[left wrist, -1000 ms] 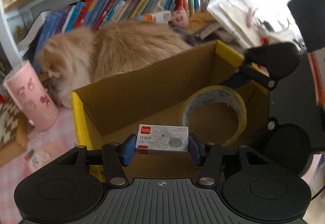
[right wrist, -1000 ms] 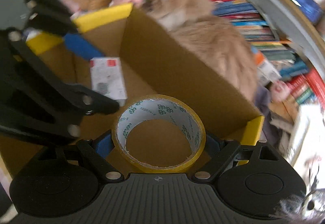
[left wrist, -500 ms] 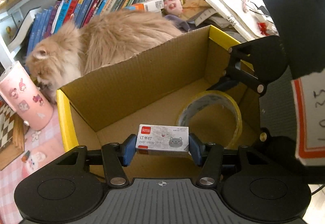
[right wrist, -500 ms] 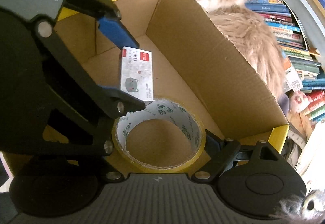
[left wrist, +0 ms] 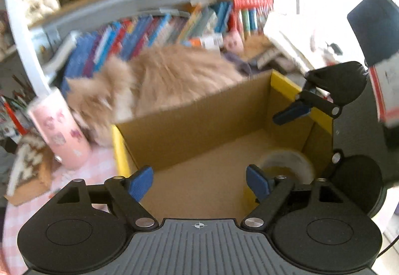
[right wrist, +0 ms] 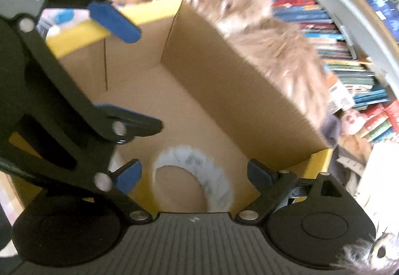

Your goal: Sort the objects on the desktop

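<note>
The tape roll [right wrist: 193, 176] lies on the floor of the cardboard box [right wrist: 214, 90], blurred, just ahead of the right claw [right wrist: 193, 176], whose blue fingers [right wrist: 128, 175] stand wide apart on either side of it without touching it. In the left wrist view the same tape roll [left wrist: 286, 165] sits at 4 o'clock, in the box's near right corner beside the yellow-edged wall. The left claw [left wrist: 199, 181] is also spread open with nothing between its pads, hanging over the cardboard box [left wrist: 199, 130]. No other item can be made out on the box floor that shows; part of it is hidden behind the claws.

In the right wrist view the left claw's black linkage fills the 9 to 11 o'clock side and blocks the near left part of the box. In the left wrist view the right claw [left wrist: 294, 113] reaches in over the yellow rim at 2 o'clock.

A fluffy ginger cat [left wrist: 159, 85] lies right behind the box's far wall, pressed close against it. A pink cup [left wrist: 59, 130] stands at 9 o'clock on the pink checked desk [left wrist: 97, 162] cover, near the cat's head and the box's left corner. A bookshelf [left wrist: 154, 33] packed with books runs behind the cat from 10 to 1 o'clock.
</note>
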Demonstrator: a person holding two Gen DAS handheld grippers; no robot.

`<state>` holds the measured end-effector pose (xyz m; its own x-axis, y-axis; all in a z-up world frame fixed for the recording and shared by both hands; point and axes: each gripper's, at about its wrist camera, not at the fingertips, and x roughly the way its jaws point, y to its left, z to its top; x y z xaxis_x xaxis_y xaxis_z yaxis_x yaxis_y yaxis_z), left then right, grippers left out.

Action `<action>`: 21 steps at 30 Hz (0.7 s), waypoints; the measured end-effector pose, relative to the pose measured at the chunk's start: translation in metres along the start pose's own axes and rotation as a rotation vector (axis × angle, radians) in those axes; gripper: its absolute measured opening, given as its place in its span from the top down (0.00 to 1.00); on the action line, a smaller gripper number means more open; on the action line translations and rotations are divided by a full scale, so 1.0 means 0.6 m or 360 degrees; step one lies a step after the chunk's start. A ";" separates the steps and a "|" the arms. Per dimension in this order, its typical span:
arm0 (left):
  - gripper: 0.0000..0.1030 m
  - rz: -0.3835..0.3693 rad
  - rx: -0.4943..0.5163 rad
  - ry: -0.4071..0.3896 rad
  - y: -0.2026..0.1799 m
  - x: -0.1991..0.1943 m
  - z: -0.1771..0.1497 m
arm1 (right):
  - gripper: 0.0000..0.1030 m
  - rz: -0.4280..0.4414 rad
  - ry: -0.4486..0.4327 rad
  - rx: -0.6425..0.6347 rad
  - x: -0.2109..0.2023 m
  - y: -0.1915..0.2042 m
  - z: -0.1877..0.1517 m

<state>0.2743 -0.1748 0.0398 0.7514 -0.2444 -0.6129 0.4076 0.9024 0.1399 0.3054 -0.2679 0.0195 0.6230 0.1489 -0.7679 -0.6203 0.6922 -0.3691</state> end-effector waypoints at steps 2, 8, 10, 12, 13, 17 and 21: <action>0.17 0.0057 -0.0053 -0.0113 0.007 -0.033 -0.004 | 0.11 -0.0024 -0.0069 0.0057 -0.024 -0.005 -0.001; 0.14 0.0116 -0.0235 -0.0370 0.026 -0.119 -0.012 | 0.12 -0.0083 -0.0316 0.0331 -0.114 -0.010 -0.023; 0.14 0.0161 -0.0237 -0.0406 0.026 -0.137 -0.015 | 0.12 -0.0091 -0.0391 0.0428 -0.140 -0.010 -0.029; 0.13 0.0210 -0.0246 -0.0418 0.026 -0.156 -0.021 | 0.12 -0.0096 -0.0442 0.0493 -0.162 -0.004 -0.036; 0.13 0.0227 -0.0256 -0.0416 0.026 -0.163 -0.026 | 0.12 -0.0100 -0.0463 0.0518 -0.174 0.002 -0.041; 0.13 0.0274 -0.0300 -0.0416 0.023 -0.190 -0.049 | 0.12 -0.0174 -0.0529 0.0601 -0.203 0.013 -0.055; 0.09 0.0407 -0.0330 -0.0442 0.018 -0.217 -0.072 | 0.12 -0.0265 -0.0583 0.0727 -0.222 0.018 -0.073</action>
<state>0.1583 -0.1177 0.0874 0.9374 -0.0642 -0.3423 0.0983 0.9917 0.0833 0.1949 -0.3115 0.0947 0.8680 0.1897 -0.4589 -0.2835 0.9480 -0.1444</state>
